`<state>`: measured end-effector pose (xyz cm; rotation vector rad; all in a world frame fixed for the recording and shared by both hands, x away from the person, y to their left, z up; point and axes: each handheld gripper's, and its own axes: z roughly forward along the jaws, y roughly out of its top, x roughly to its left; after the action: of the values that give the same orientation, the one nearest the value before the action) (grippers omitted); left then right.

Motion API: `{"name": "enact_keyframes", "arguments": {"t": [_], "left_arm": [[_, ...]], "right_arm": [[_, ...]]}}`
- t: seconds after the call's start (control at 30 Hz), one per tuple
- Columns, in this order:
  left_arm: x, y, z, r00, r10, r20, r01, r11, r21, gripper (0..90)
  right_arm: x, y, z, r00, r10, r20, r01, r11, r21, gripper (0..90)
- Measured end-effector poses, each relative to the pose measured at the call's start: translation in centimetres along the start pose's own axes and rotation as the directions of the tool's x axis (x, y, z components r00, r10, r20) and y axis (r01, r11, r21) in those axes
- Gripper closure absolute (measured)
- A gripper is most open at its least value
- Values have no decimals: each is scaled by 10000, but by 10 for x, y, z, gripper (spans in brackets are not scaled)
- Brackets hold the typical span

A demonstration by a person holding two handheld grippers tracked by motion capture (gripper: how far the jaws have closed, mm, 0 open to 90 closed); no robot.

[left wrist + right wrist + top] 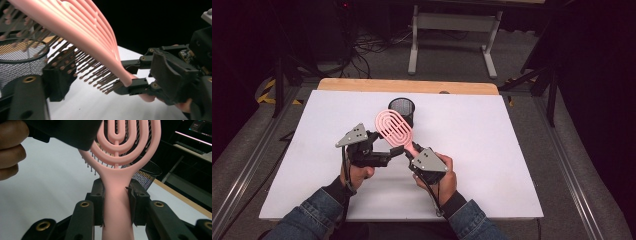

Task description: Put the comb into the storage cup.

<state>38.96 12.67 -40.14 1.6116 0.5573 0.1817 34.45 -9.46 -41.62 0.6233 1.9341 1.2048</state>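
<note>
A pink vented hairbrush (394, 125) is held up over the white table, head toward the far side. My right gripper (413, 151) is shut on its handle; in the right gripper view the two jaws (116, 195) press both sides of the pink handle (116, 215). My left gripper (389, 154) reaches in from the left at the base of the brush head and stands open. In the left gripper view the bristles (85, 72) brush against its left pad (58, 82), and the right gripper (132, 75) grips the handle beyond. A black mesh cup (402, 106) stands upright just behind the brush head.
The white board (492, 150) lies on a table with a wooden far edge (407, 86). The mesh cup (22, 60) sits close behind the left gripper's jaw. A white table frame (452, 30) and cables are on the floor beyond.
</note>
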Motion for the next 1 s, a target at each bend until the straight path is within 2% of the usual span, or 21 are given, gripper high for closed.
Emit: {"name": "enact_keyframes", "arguments": {"t": [0.17, 0.43, 0.6, 0.77, 1.0], "left_arm": [[1, 4, 2, 9994, -296, 179, 302, 9989, -345, 318], [-1, 9, 5, 9992, -345, 185, 356, 9972, -654, 407], [0, 10, 5, 9994, -320, 112, 328, 9962, -810, 549], [1, 11, 8, 9989, -430, 207, 448, 9944, -956, 571], [-3, 15, 9, 9990, -197, 402, 240, 9939, -1076, 609]], "right_arm": [[3, 1, 0, 9996, -190, 215, 192, 9997, -119, 699], [7, 3, 0, 9957, -607, 693, 630, 9975, -308, 699], [9, 3, -1, 9937, -758, 820, 787, 9964, -325, 699], [8, 3, 0, 9925, -704, 997, 739, 9968, -318, 698], [8, 4, -2, 9916, -657, 1118, 712, 9964, -454, 691]]}}
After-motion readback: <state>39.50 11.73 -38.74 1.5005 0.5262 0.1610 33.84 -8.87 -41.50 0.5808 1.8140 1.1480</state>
